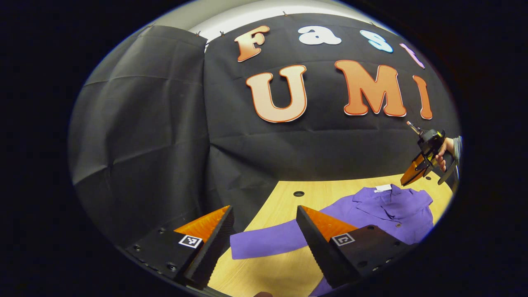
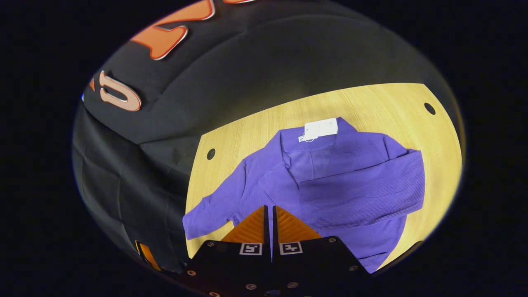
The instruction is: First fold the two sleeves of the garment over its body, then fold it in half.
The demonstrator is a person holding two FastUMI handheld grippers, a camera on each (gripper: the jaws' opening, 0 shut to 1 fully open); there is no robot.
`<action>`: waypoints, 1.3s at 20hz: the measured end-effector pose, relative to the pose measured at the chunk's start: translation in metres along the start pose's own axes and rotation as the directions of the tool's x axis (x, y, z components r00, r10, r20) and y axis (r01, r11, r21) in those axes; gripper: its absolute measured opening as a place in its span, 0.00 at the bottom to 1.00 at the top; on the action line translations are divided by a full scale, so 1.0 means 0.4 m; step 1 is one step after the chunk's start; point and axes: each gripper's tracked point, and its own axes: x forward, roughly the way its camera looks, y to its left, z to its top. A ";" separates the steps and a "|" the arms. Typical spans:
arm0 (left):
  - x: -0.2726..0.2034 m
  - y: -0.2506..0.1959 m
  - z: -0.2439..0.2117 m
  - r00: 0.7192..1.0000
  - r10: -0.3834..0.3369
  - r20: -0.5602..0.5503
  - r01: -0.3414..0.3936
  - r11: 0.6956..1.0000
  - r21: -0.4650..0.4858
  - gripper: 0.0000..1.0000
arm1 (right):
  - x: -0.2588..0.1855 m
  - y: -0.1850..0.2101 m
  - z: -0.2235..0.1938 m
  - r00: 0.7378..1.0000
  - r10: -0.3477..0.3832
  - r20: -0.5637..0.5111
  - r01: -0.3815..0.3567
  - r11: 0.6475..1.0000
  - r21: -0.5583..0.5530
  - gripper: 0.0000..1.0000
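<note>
A purple long-sleeved garment (image 2: 330,194) lies flat on the wooden table (image 2: 371,103), a white tag (image 2: 319,128) at its collar. One sleeve (image 2: 363,185) is folded across the body. The other sleeve (image 2: 206,216) stretches out toward the table's edge. In the left gripper view that outstretched sleeve (image 1: 264,243) lies just beyond my left gripper (image 1: 264,209), which is open and holds nothing. My right gripper (image 2: 269,207) is shut with nothing in it, above the garment's lower part. From the left gripper view it hangs in the air (image 1: 412,175) over the collar side, held by a hand (image 1: 443,153).
The black cloth wall (image 1: 165,144) stands close behind the table and to the left. The tabletop has round holes (image 2: 210,154) (image 2: 429,108) near its far corners. Bare wood (image 1: 264,272) shows between the left gripper's fingers.
</note>
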 end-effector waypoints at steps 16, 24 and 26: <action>0.346 0.083 -0.340 0.811 -0.123 -0.571 -0.008 0.975 -0.222 0.99 | -0.468 -0.100 0.171 0.859 -0.132 0.494 0.224 0.966 -0.132 0.84; 0.379 0.173 -0.551 0.612 -0.147 -0.777 -0.117 0.955 -0.272 0.98 | -0.634 -0.106 0.144 0.785 -0.116 0.608 0.256 0.955 -0.148 0.95; 0.380 0.170 -0.582 0.557 -0.175 -0.812 -0.116 0.952 -0.284 0.98 | -0.652 -0.106 0.127 0.780 -0.114 0.615 0.259 0.954 -0.152 0.95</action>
